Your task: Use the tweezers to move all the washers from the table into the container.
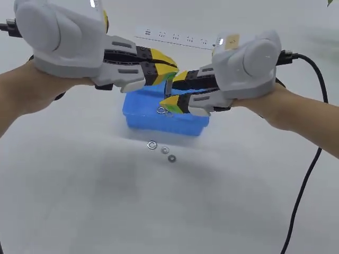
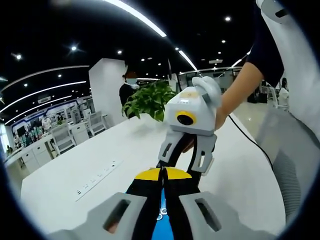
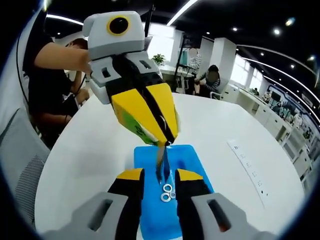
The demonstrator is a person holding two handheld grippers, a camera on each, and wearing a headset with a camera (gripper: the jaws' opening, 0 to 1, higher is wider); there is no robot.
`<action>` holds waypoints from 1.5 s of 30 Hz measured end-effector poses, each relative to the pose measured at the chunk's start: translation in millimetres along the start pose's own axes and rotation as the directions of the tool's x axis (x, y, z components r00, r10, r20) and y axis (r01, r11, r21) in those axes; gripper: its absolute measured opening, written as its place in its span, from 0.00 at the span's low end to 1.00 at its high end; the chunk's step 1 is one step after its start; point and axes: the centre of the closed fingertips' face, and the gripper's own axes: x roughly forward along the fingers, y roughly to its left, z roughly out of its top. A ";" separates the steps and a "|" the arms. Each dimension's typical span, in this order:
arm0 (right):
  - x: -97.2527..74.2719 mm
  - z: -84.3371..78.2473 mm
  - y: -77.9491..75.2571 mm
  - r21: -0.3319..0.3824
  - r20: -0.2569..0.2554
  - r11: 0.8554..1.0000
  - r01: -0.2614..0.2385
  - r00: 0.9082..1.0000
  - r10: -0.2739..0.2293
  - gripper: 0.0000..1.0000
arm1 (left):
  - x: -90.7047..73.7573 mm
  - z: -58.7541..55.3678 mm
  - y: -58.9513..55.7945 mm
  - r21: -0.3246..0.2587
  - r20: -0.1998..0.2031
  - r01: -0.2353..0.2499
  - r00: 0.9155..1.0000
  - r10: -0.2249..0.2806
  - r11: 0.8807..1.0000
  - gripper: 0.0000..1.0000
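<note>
My left gripper is clamped tight on the thin metal tweezers, which hang tip-down over the blue rectangular plastic container. My right gripper has its jaws narrowly apart, one on either side of the tweezer tips; I cannot tell whether they touch them. A few small silver ring washers lie inside the container. Three loose washers sit on the white table, just in front of the container.
</note>
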 end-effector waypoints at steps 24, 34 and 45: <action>-67.8 -4.8 2.3 0.155 0.104 0.976 0.154 0.980 -0.171 0.63 | -25.3 29.3 -18.8 0.046 0.041 0.022 0.999 -0.024 0.999 0.04; -87.5 -29.4 29.5 0.247 0.070 0.959 0.140 0.984 -0.161 0.75 | -47.6 31.6 -30.0 0.022 0.071 0.008 0.997 -0.010 1.000 0.05; -82.1 -36.1 72.2 0.218 0.057 0.975 0.051 0.996 -0.065 0.91 | -54.7 26.5 -52.2 0.004 0.091 0.015 0.996 -0.016 1.000 0.05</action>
